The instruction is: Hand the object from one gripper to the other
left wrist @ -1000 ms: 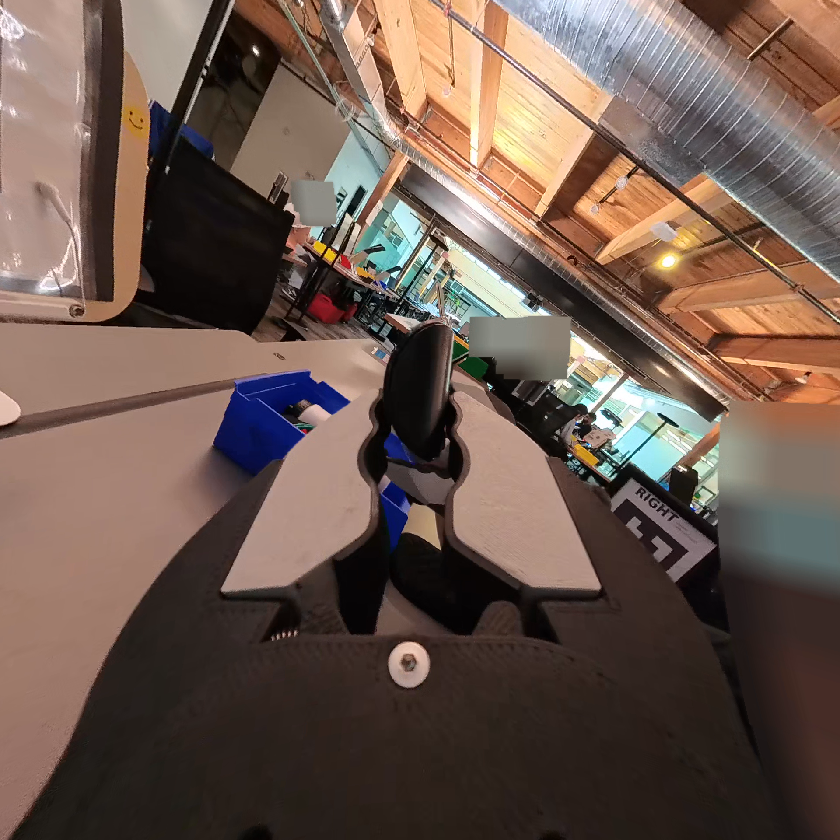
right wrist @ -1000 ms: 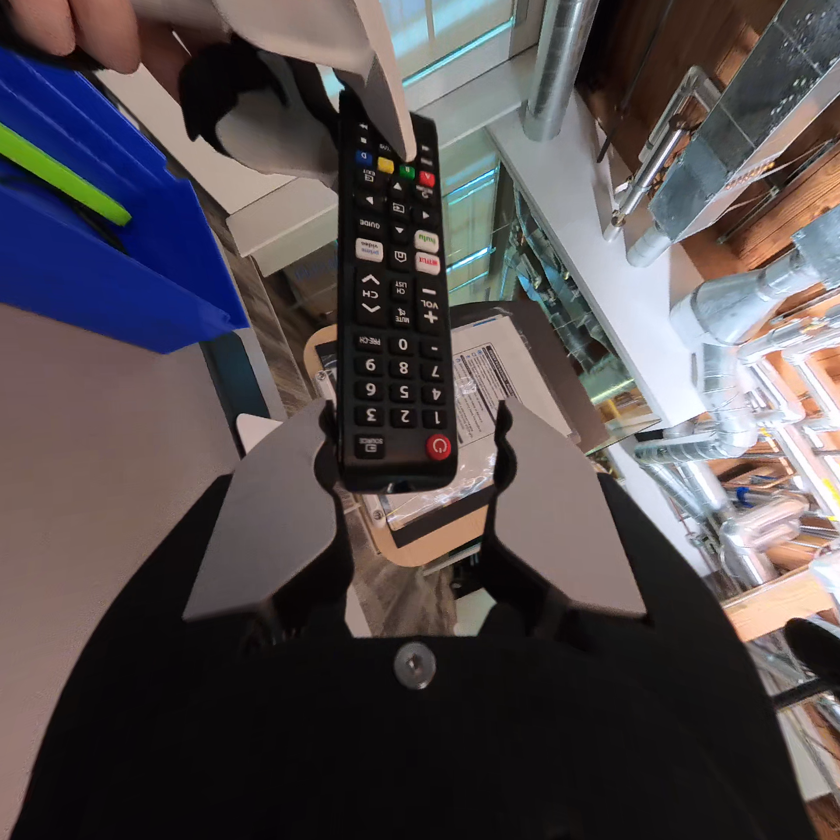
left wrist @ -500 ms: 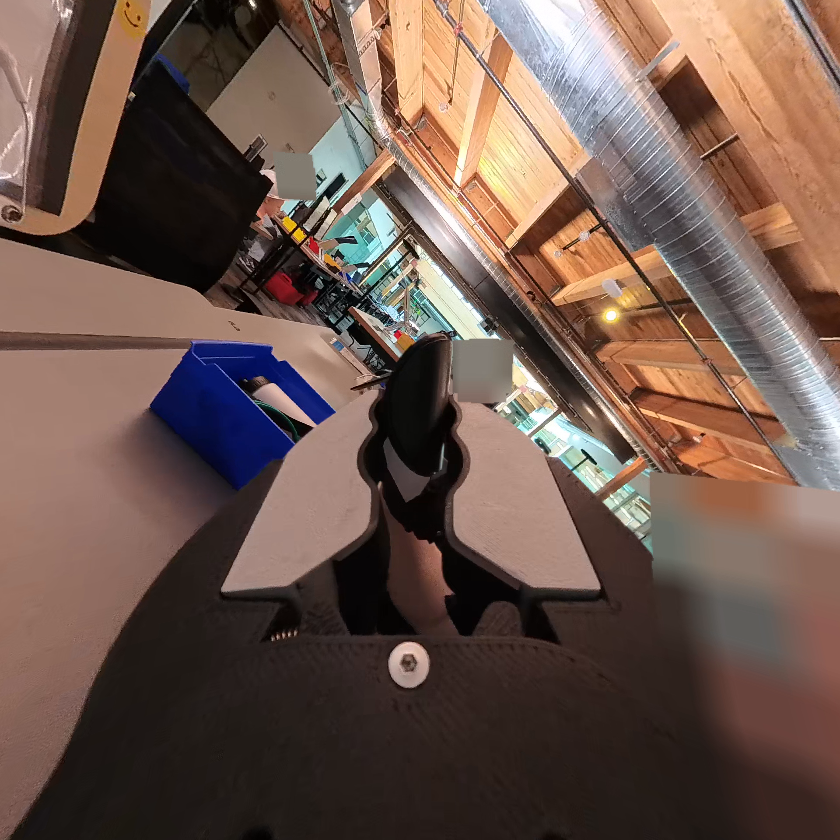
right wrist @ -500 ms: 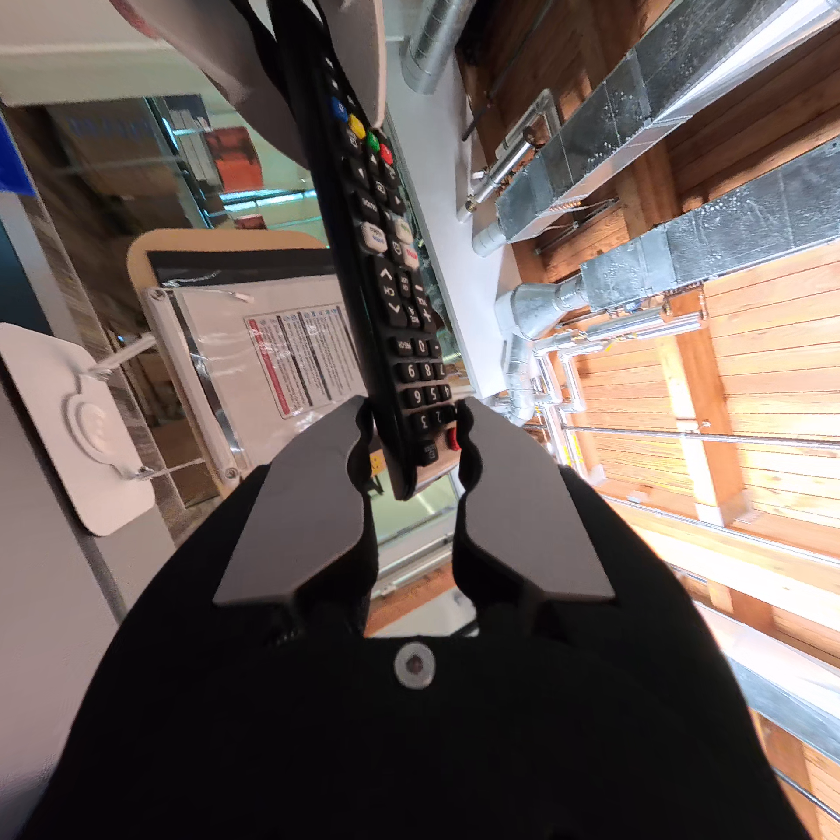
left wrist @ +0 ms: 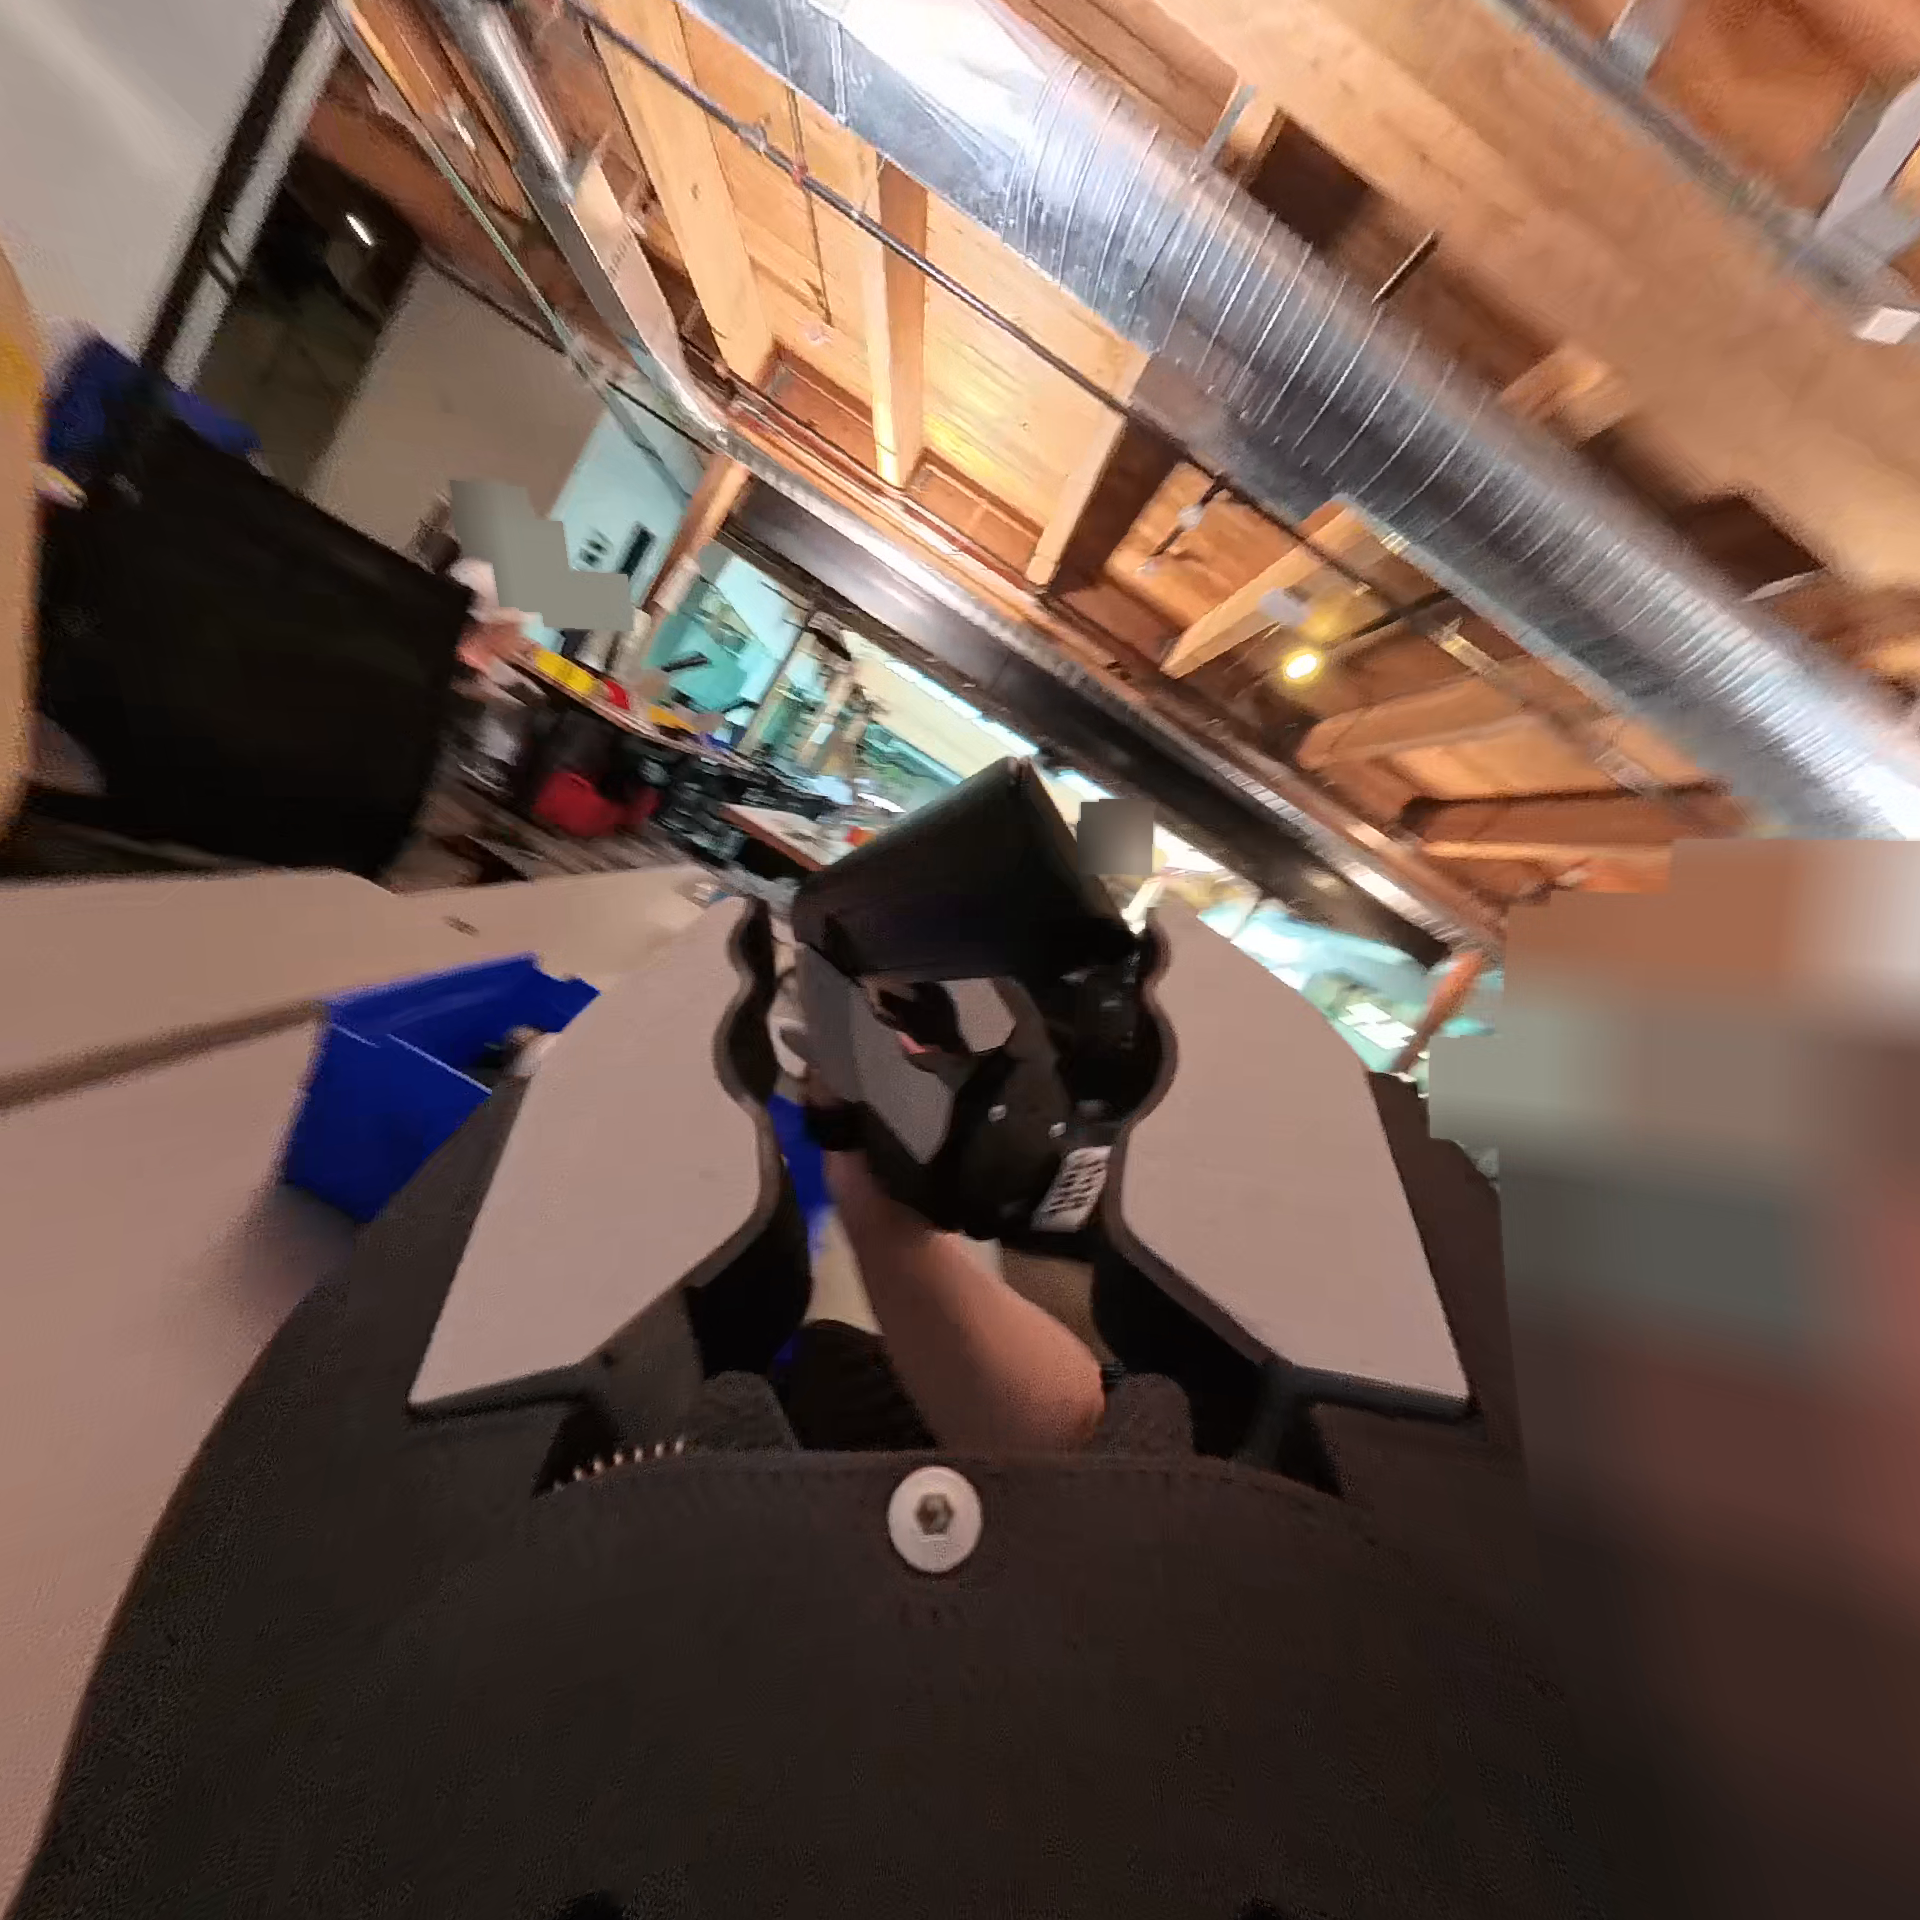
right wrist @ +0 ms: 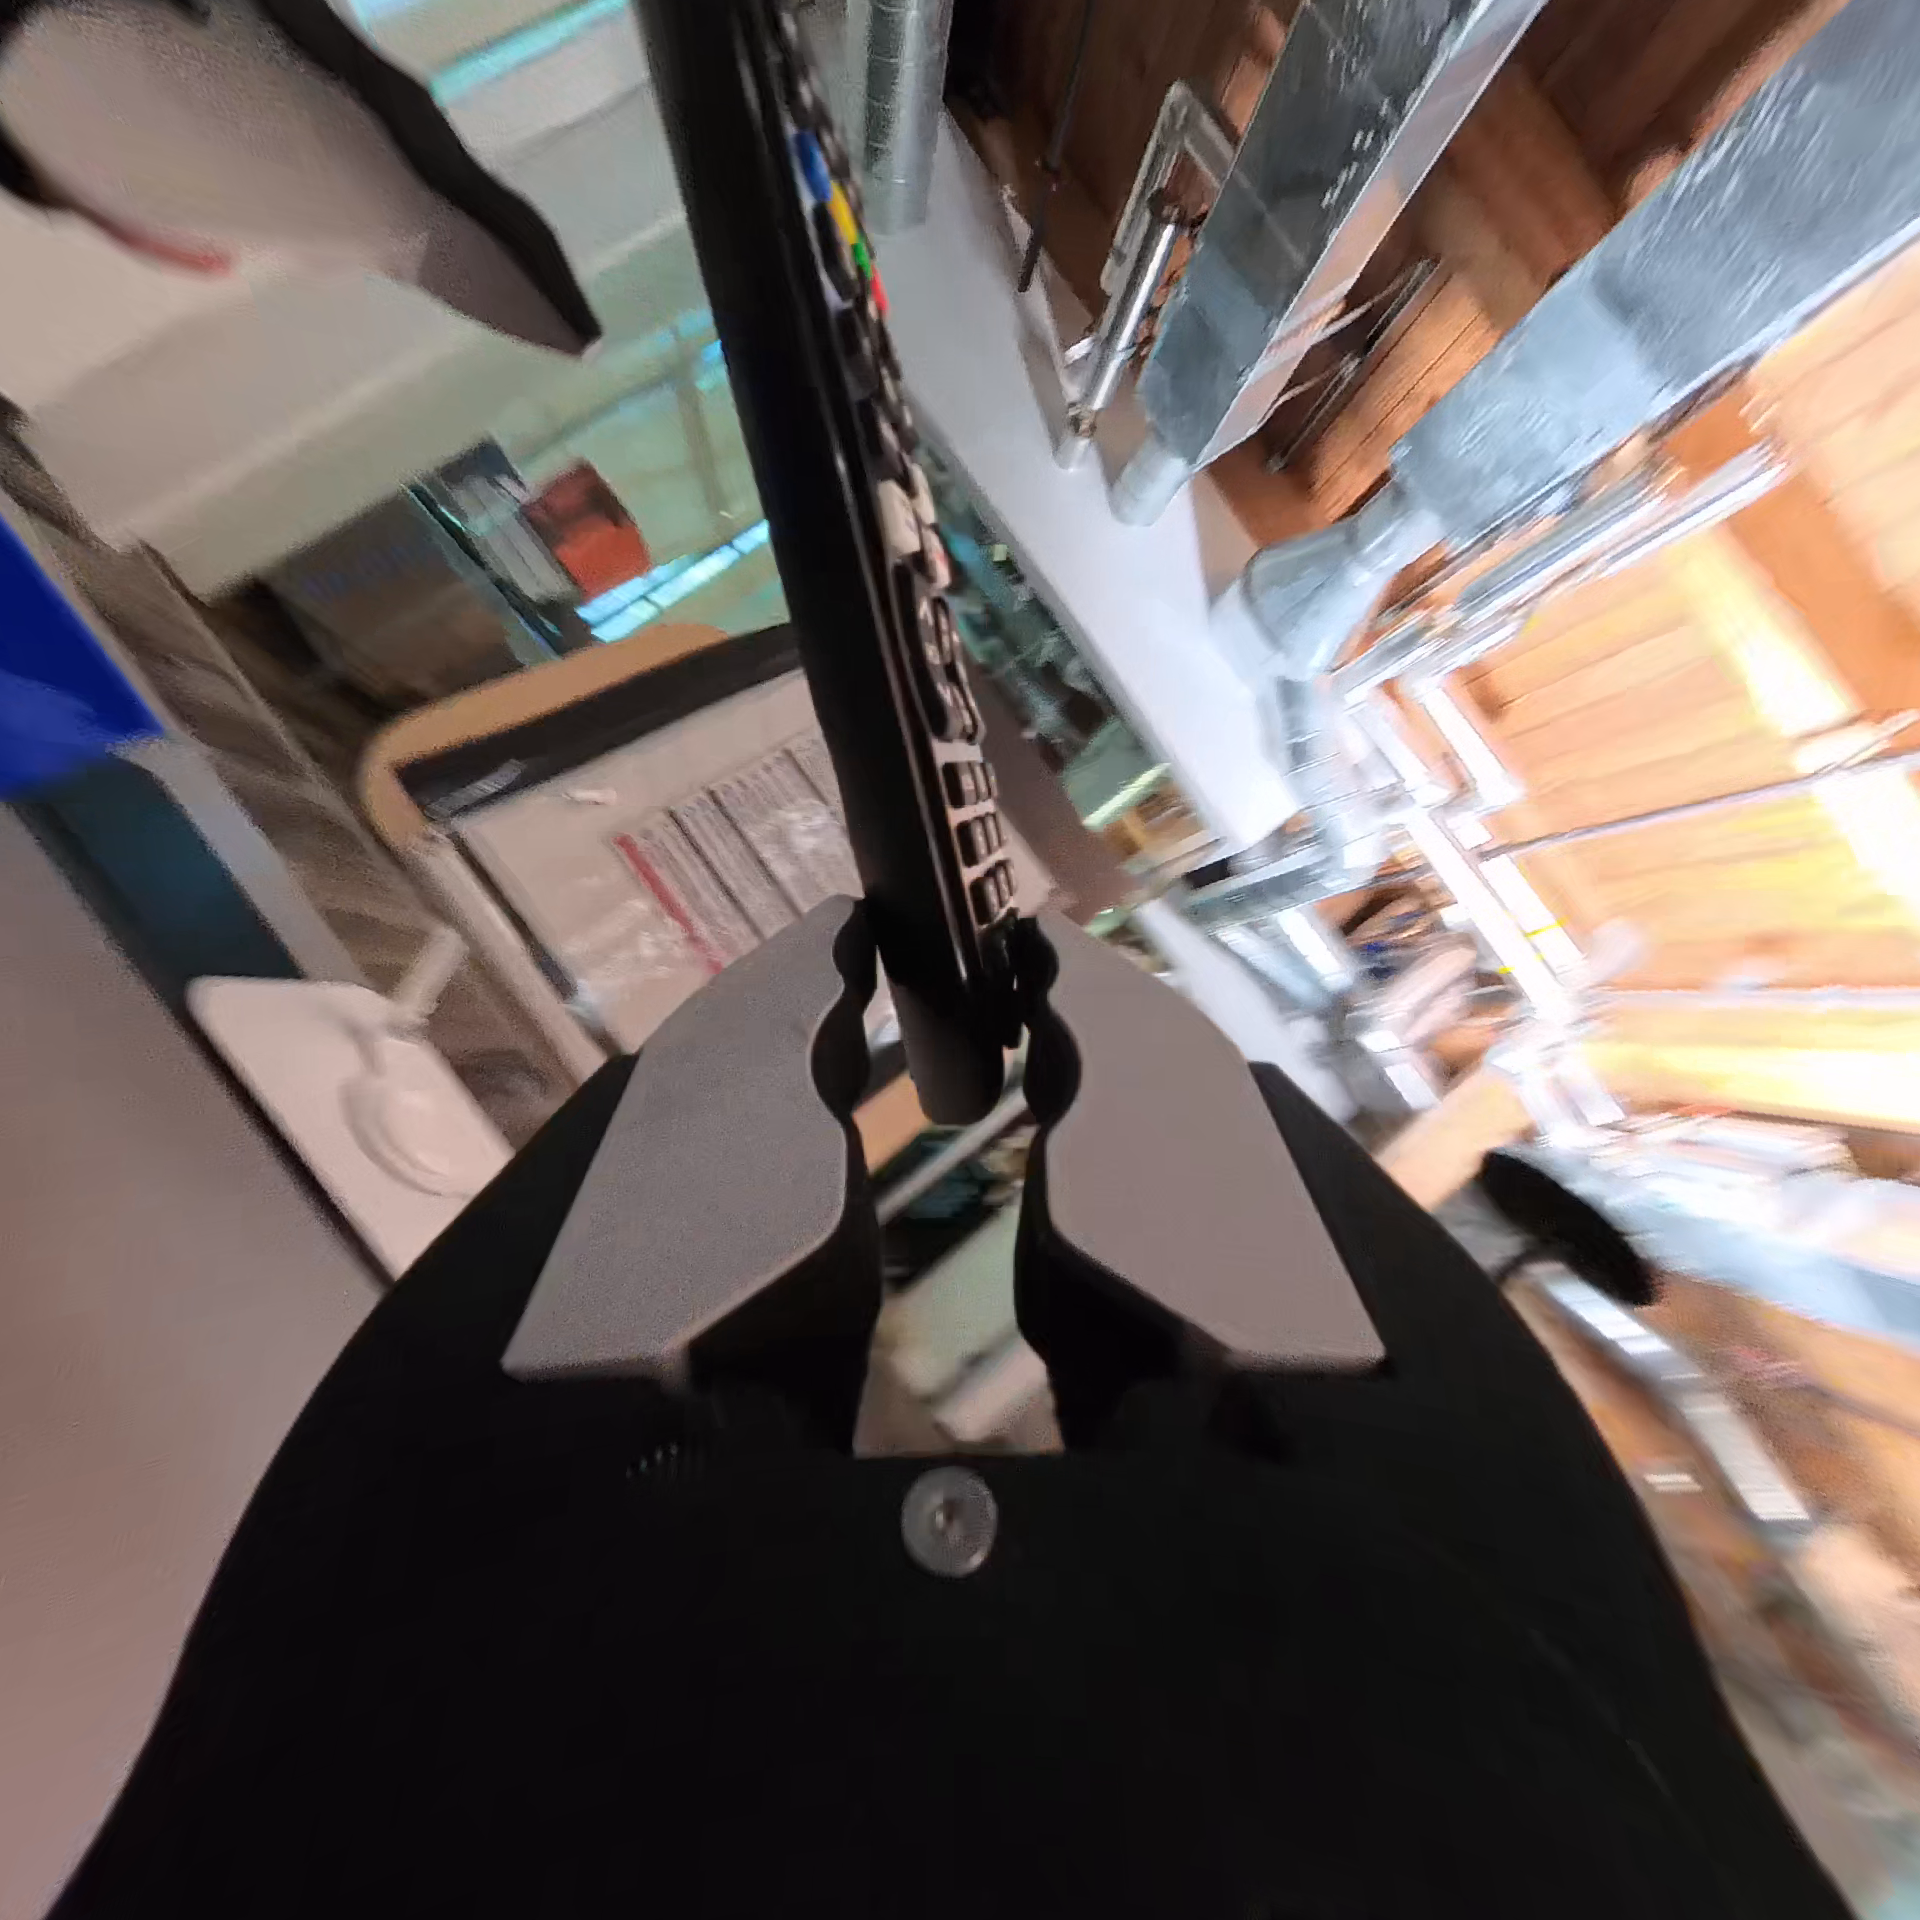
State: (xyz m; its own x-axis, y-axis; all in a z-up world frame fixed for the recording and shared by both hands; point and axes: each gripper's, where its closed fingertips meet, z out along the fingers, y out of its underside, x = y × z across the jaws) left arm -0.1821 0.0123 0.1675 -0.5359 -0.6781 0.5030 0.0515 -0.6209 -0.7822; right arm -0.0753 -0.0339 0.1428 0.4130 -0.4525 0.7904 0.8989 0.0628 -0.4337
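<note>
Right wrist view: right gripper [right wrist: 945, 956] jaws clamp the TV remote [right wrist: 831, 540].
Left gripper [left wrist: 951, 982]: jaws wide, seemingly clear of it.

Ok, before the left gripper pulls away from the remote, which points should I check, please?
1. Right gripper shut on the remote: ok.
2. Left gripper open: ok, jaws wide apart.
3. Left fingers off the remote: ok, a gap shows in the right wrist view.
4. Hold firm: cannot tell; only the remote's end is pinched, and the pictures are blurred.
5. Blue bin out of the way: ok, off to the side.
</note>
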